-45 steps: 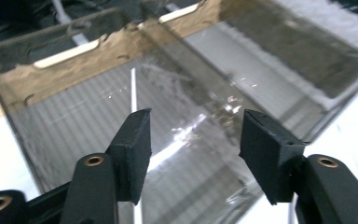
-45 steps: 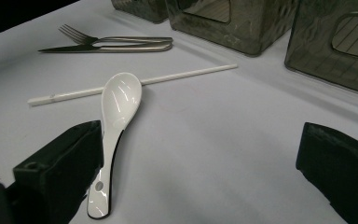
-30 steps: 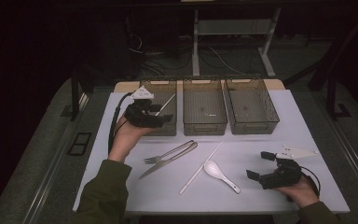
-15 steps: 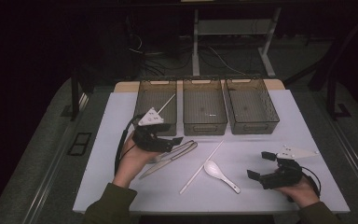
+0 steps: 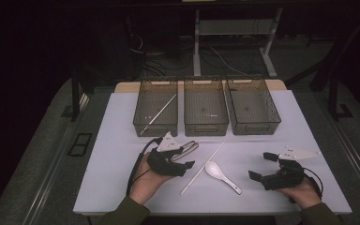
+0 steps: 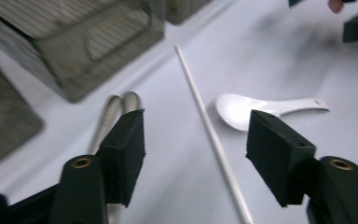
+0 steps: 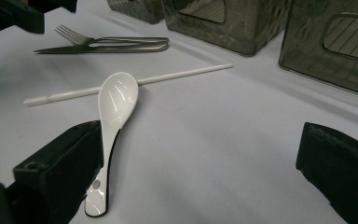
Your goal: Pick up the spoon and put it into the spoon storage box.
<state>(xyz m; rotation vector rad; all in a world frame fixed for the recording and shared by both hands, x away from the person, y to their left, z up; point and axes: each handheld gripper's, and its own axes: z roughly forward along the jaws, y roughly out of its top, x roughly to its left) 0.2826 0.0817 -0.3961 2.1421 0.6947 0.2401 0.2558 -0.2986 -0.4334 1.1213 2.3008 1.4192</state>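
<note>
My left tongs [image 5: 189, 158] stood apart with nothing clamped; their jaws had just been closing a little, and between them in the left gripper view lay only bare table and part of a white stick [image 6: 209, 133]. The tips hung low over the table [image 5: 117, 140], right by the handles of a fork and knife [image 5: 190, 146] that lay together; in the left gripper view those metal handles [image 6: 116, 105] ran up past my left-hand jaw. The white stick [image 5: 201, 169] lay slantwise just beside that gripper, and a white spoon [image 5: 220, 174] rested just past it, its bowl close to the stick.

My right tongs [image 5: 261, 166] were also wide apart and empty, held near the table's front right. In the right gripper view the spoon [image 7: 114, 112] lay bowl up in front of one jaw, its handle end partly behind that jaw, with the stick [image 7: 135, 83] behind the bowl and the fork and knife [image 7: 107, 44] farther off.

Across the back of the table three mesh bins stood side by side: the left bin [image 5: 143, 112] held a second stick [image 5: 160, 112] leaning over its front rim; the middle bin [image 5: 205, 127] and right bin [image 5: 272, 115] stood beside it.
</note>
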